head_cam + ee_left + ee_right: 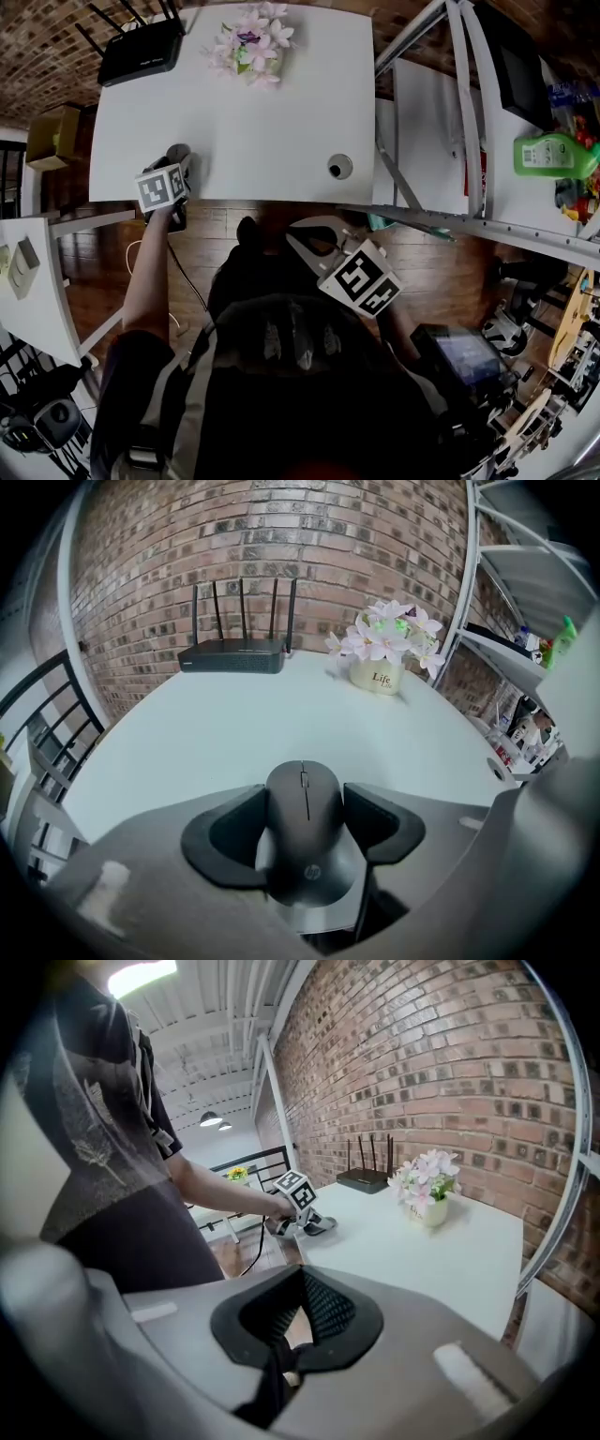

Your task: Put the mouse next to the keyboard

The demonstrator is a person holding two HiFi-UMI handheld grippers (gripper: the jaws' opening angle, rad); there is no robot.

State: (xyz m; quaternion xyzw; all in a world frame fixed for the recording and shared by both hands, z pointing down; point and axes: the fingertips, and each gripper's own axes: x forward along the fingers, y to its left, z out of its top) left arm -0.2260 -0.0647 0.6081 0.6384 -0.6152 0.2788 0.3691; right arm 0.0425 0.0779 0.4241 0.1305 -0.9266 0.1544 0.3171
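Note:
A black mouse (305,832) sits between the jaws of my left gripper (302,803), which is shut on its sides. In the head view that left gripper (176,164) is at the near-left edge of the white table (281,122), with the mouse just over the tabletop. My right gripper (302,239) hangs over the wooden floor, in front of the person's body and short of the table edge. In its own view the right gripper (298,1283) is shut, with nothing held. No keyboard shows in any view.
A black router (141,52) with antennas stands at the table's far left. A pot of pink flowers (251,45) is at the far middle, and a round cable hole (339,166) lies near the front right. Metal shelving with a green bottle (553,155) stands to the right.

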